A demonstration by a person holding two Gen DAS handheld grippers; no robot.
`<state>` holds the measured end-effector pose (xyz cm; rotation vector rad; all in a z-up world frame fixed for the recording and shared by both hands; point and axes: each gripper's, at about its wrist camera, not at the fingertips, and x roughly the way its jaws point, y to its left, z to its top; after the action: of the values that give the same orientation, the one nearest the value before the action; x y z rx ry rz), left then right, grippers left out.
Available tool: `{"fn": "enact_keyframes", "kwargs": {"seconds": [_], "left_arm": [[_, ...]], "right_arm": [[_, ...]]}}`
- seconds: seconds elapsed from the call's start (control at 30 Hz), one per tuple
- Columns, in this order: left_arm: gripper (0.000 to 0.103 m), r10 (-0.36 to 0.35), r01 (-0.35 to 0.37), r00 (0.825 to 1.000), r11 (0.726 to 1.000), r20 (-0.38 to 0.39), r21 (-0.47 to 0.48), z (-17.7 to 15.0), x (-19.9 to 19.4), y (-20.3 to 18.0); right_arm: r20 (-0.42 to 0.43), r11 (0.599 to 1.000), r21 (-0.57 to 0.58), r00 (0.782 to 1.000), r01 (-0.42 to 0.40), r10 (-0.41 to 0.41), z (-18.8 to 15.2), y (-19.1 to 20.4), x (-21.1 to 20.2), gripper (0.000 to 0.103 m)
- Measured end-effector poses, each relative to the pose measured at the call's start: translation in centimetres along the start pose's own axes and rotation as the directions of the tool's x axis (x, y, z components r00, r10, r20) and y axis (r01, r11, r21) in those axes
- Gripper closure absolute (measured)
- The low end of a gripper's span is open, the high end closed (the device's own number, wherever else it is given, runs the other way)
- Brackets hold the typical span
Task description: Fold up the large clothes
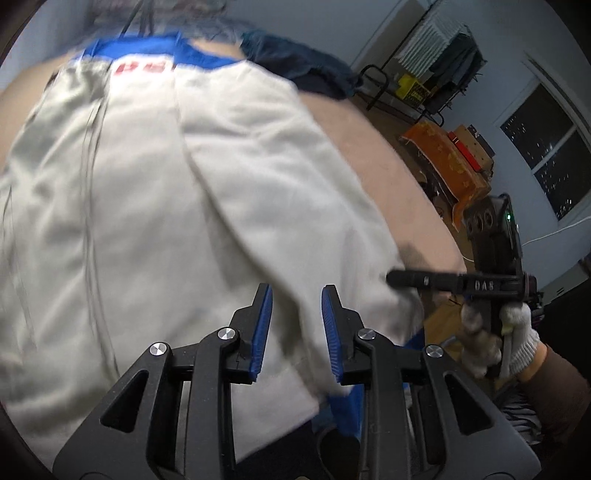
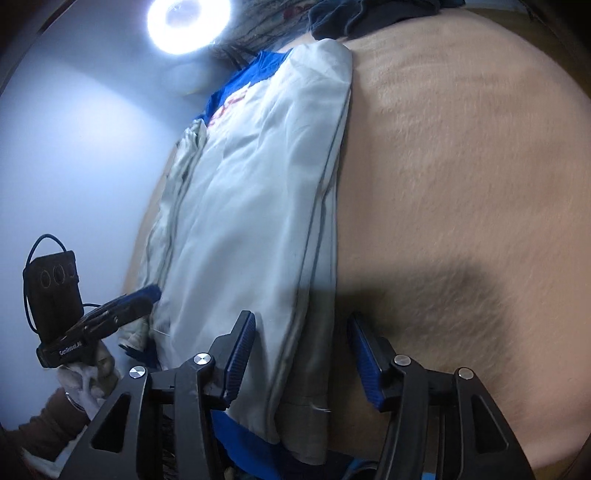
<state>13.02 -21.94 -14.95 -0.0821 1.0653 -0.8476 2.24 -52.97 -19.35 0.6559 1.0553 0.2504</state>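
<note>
A white jacket (image 1: 192,206) with a blue collar and red lettering lies folded lengthwise on a tan blanket surface (image 1: 373,147); it also shows in the right wrist view (image 2: 258,206). My left gripper (image 1: 297,328) is open and empty just above the jacket's near hem. My right gripper (image 2: 301,354) is open and empty over the jacket's near right edge; it also shows in the left wrist view (image 1: 410,280) at the jacket's right corner. The left gripper shows in the right wrist view (image 2: 133,302) at the jacket's left edge.
A dark blue garment (image 1: 303,66) lies at the far end of the blanket (image 2: 461,184). A clothes rack (image 1: 443,55), an orange seat (image 1: 443,155) and a window (image 1: 550,147) stand to the right. A ring light (image 2: 188,22) shines by the wall.
</note>
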Motion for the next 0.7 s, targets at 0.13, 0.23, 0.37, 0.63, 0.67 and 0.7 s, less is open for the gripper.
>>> {"fn": "enact_keyframes", "kwargs": {"seconds": [0.13,0.23,0.37,0.63,0.67,0.7], "left_arm": [[0.077,-0.026,0.026,1.000,0.999,0.001,0.022,1.3,2.3,-0.7],[0.077,0.025,-0.022,0.995,0.999,-0.100,0.032,1.0,6.2,-0.3],[0.077,0.052,-0.047,0.993,0.998,-0.107,0.045,1.0,7.3,-0.3],[0.077,0.005,-0.001,0.998,0.997,-0.056,0.080,-0.4,5.1,-2.4],[0.077,0.013,-0.006,0.997,0.996,-0.081,0.091,-0.8,5.8,-2.4],[0.077,0.019,-0.010,0.995,0.995,-0.094,0.095,-1.0,6.1,-2.4]], "right_arm": [[-0.009,0.994,0.062,0.996,-0.085,0.085,-0.7,-0.5,0.4,0.078],[0.020,0.991,0.078,0.994,-0.109,0.108,-1.2,-0.4,-0.2,0.092],[0.056,0.991,0.057,0.992,-0.120,0.117,-1.5,0.4,-1.5,0.093],[0.036,0.994,0.075,0.997,-0.077,0.075,-2.1,-0.2,-0.8,0.085],[0.042,0.996,0.070,0.997,-0.064,0.061,-1.9,0.0,-1.0,0.091],[0.050,0.996,0.063,0.997,-0.058,0.055,-1.7,0.3,-1.2,0.092]]}}
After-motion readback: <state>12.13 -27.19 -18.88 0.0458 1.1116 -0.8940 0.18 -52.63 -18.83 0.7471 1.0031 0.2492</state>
